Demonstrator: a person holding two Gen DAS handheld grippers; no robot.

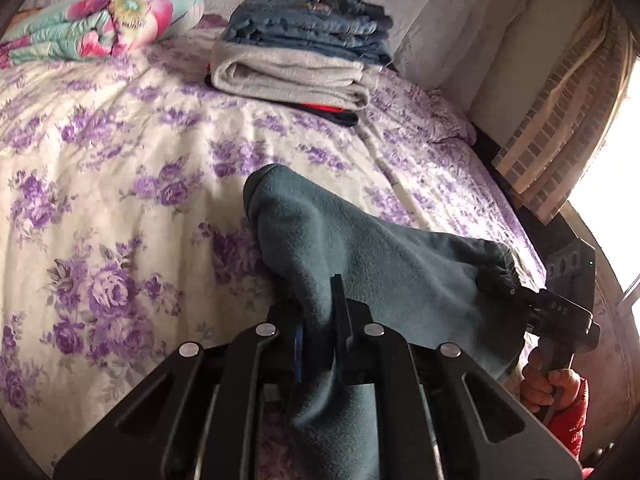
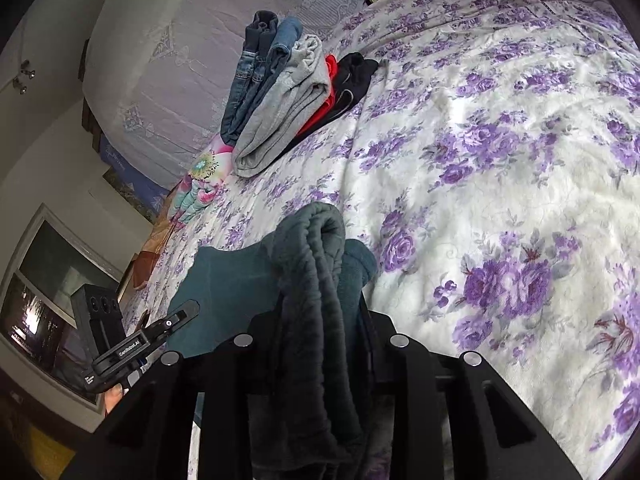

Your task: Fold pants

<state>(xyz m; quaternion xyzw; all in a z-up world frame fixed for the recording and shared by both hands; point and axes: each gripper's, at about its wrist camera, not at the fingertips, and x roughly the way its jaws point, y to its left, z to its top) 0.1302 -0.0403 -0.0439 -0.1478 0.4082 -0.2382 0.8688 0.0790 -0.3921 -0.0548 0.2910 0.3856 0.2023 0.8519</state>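
Observation:
Dark teal fleece pants (image 1: 360,252) hang between both grippers above the floral bedspread. My left gripper (image 1: 320,320) is shut on one part of the cloth, which bunches between its fingers and drapes down behind them. My right gripper (image 2: 320,312) is shut on the gathered waistband (image 2: 316,264), which falls in thick folds over its jaws. The right gripper also shows in the left wrist view (image 1: 516,292) at the far end of the cloth. The left gripper shows in the right wrist view (image 2: 176,320), at the lower left.
A stack of folded clothes (image 1: 304,52), jeans over grey over red and black, lies at the far side of the bed (image 1: 120,168); it also shows in the right wrist view (image 2: 288,92). A folded floral blanket (image 1: 100,20) lies beside it. A window and curtain (image 1: 560,128) stand at the right.

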